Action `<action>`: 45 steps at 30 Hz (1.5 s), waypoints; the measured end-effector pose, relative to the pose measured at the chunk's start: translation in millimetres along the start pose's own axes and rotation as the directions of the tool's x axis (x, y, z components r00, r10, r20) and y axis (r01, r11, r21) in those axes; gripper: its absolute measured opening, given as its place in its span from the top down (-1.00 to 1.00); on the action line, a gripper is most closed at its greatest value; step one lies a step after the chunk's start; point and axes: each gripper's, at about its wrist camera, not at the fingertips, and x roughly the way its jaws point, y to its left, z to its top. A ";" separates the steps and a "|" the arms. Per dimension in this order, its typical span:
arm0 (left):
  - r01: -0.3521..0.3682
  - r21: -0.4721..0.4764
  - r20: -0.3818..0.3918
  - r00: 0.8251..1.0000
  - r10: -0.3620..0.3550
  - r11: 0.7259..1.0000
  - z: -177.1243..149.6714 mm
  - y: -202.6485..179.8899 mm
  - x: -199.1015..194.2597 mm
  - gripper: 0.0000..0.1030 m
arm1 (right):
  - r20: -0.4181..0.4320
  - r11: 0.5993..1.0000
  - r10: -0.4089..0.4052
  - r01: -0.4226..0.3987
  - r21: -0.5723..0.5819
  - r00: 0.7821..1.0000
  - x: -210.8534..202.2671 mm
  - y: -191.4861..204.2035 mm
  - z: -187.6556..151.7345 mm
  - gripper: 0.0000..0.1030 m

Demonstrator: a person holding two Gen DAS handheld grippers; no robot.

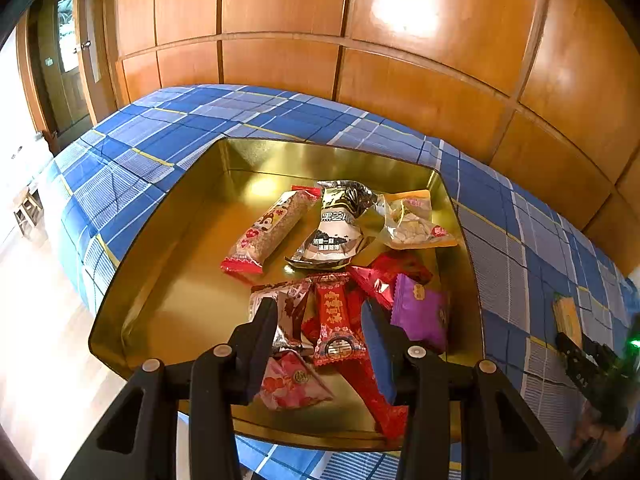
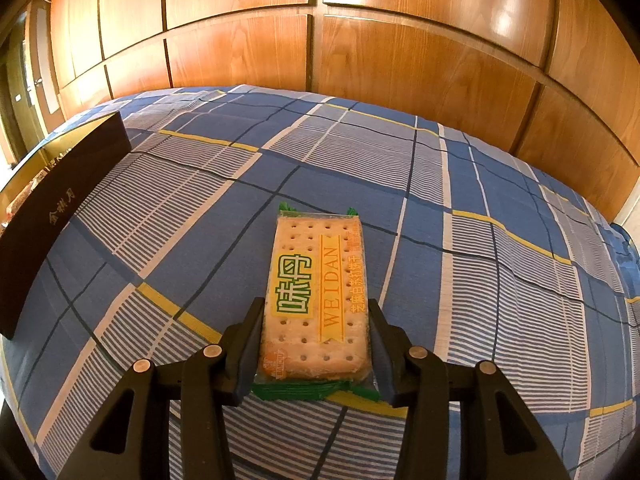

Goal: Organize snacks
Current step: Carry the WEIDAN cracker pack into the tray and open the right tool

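Black fingers fill the bottom of both views. Over on the right, the right gripper (image 2: 316,344) has its pads pressed against the long sides of the cracker packet (image 2: 316,296), a green-edged pack with yellow lettering, which looks just clear of the blue checked bedsheet (image 2: 500,280) or barely resting on it; hard to call. That's a firm side-on hold!

On the left, the left gripper (image 1: 320,344) hangs over the near end of the gold tin (image 1: 160,280), jaws partly apart, and I can't see the pads biting on anything. A red wrapped sweet (image 1: 340,332) shows between the fingers, but it seems to lie on the tin floor with the rest: a purple packet (image 1: 420,312), a pink one (image 1: 292,384), a long red-ended bar (image 1: 272,228), a silver-black pouch (image 1: 340,224) and a yellow-clear bag (image 1: 412,224).

My read: the collecting step is well along, and the crackers are the last stray. Next move calls for a carry leftward, clearing the tin's dark outer wall (image 2: 52,220), then a release over a bare patch of gold floor.

All this sits on a bed, with glossy wooden wardrobe panels (image 2: 400,60) behind and a doorway (image 1: 60,60) far left.
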 end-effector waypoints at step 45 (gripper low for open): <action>-0.094 -0.117 0.075 0.992 0.103 0.989 -4.4 65.2 -18.8 0.10 | -0.226 0.846 0.382 -0.438 -0.305 0.896 -10.6 275.1 83.2 0.06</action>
